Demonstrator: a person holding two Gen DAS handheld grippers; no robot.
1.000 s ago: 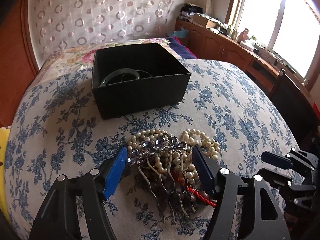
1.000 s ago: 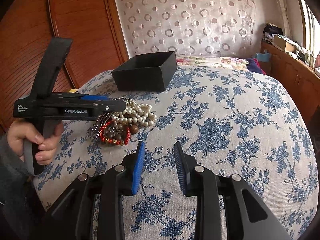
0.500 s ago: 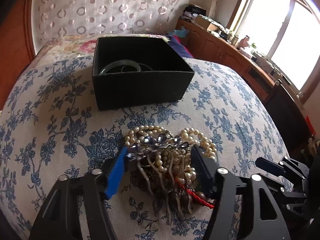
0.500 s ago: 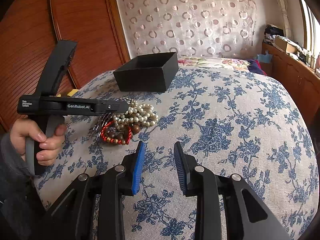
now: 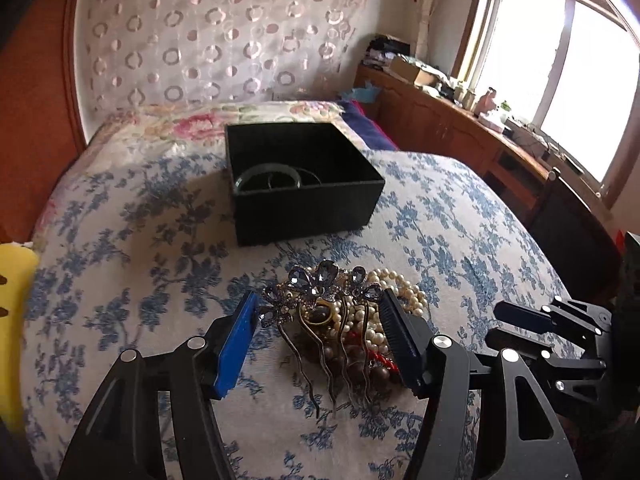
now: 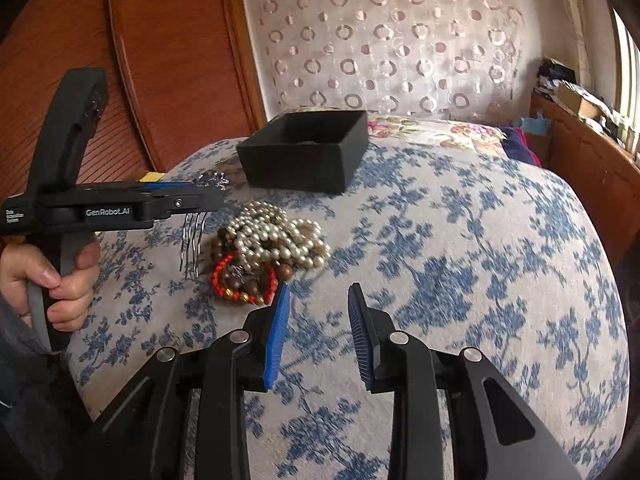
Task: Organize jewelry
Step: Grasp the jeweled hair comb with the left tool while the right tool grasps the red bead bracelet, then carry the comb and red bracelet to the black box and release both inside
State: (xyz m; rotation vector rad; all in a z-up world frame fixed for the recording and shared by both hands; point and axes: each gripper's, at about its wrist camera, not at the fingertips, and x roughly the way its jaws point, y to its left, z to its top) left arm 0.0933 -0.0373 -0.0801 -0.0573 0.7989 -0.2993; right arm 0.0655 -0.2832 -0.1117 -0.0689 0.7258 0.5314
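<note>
In the left wrist view, the left gripper (image 5: 316, 330) is holding a hair comb (image 5: 320, 300) between its two pads. The comb is wearing dark blue gem flowers on top, and its long wavy metal teeth are hanging down toward the camera. The blue pad (image 5: 236, 344) is touching one end of the flowers and the dark pad is touching the other end, so the gripper is squeezing the comb. Right behind the comb, a pile of white pearl beads (image 5: 396, 300) is lying on the blue flowered bed cover (image 5: 120, 240), with brown beads and a red bracelet (image 5: 380, 360) mixed in. Past the pile, a black box (image 5: 304, 184) is sitting on the bed cover, and a green glass bangle (image 5: 272, 180) is lying inside it. The right gripper (image 5: 516, 328) is showing to the right of the pile.

In the right wrist view, the right gripper (image 6: 318, 328) is pointing at the bed cover (image 6: 480, 260) with its pads standing apart and nothing between them. The left gripper (image 6: 208, 192) is floating above the cover, left of the pearl pile (image 6: 276, 236), and a hand (image 6: 60, 276) is gripping its handle. The comb (image 6: 194, 236) is hanging from it, teeth pointing down, clear of the pile. The red bracelet (image 6: 224, 280) is lying at the near edge of the pile. The black box (image 6: 308, 152) is sitting behind the pile
</note>
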